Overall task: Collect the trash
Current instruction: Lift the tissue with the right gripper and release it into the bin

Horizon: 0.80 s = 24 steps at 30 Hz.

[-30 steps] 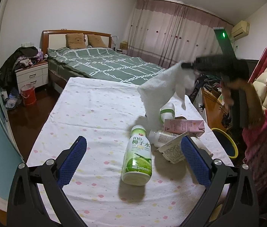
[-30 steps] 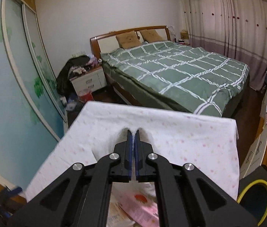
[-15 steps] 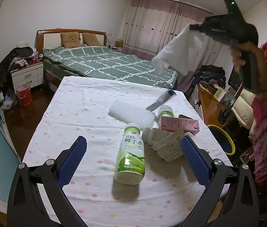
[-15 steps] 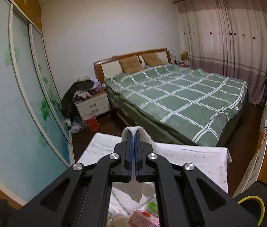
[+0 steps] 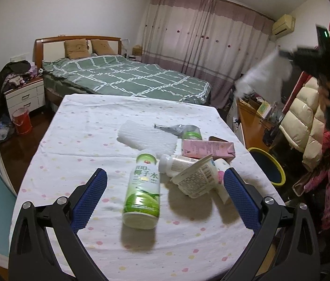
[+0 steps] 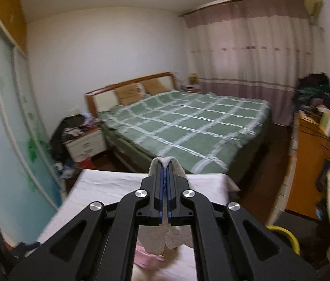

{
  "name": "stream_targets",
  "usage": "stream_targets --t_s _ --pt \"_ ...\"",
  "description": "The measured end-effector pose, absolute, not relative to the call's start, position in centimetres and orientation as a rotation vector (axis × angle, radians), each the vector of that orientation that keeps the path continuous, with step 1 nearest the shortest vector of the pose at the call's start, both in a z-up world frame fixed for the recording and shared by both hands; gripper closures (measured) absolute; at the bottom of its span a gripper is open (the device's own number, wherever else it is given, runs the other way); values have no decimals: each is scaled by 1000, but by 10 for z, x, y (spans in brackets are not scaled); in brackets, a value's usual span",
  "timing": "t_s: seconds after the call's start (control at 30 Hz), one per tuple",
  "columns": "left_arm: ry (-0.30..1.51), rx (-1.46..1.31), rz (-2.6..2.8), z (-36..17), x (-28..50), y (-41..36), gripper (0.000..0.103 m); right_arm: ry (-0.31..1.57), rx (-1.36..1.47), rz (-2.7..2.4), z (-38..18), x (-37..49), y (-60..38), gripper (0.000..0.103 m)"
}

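My right gripper [image 6: 165, 171] is shut on a white paper towel [image 6: 162, 238], which hangs below the fingers. In the left wrist view that towel [image 5: 264, 79] is held high at the right, above the yellow-rimmed bin [image 5: 266, 168] beside the table. My left gripper [image 5: 162, 196] is open and empty, low over the table's near end. Between its fingers lie a green coconut-water bottle [image 5: 143, 187], a white cup [image 5: 196, 179], a small white bottle [image 5: 176, 161], a pink carton [image 5: 208, 148] and a white foam sheet [image 5: 147, 138].
The table [image 5: 83, 140] has a white dotted cloth. A green-quilted bed [image 5: 127, 77] stands beyond it, a nightstand [image 5: 24, 98] and red bucket [image 5: 21, 124] at left. A wooden cabinet [image 5: 253, 121] and padded coat [image 5: 305, 121] crowd the right side.
My right gripper has lifted the paper towel off the table and swung it up and to the right, uncovering the foam sheet. My left gripper has stayed open over the table.
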<state>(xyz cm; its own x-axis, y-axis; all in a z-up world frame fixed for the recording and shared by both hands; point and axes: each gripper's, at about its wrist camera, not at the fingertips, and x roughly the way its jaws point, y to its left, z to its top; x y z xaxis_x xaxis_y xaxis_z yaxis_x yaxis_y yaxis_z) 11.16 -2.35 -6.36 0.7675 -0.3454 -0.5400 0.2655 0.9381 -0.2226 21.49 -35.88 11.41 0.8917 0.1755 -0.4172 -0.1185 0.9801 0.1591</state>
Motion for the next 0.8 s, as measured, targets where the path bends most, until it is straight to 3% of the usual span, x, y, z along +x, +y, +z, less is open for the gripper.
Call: stream_targets --t_s 0.67,0.77,0.8 --pt "662 -69 -366 -69 126 -68 5 807 263 -299 -106 221 -559 100" --pt "665 -64 -364 -69 127 -68 5 838 240 -338 -122 226 -560 92" --pt "667 -63 -363 -69 127 -68 5 842 235 -345 -124 225 -560 84"
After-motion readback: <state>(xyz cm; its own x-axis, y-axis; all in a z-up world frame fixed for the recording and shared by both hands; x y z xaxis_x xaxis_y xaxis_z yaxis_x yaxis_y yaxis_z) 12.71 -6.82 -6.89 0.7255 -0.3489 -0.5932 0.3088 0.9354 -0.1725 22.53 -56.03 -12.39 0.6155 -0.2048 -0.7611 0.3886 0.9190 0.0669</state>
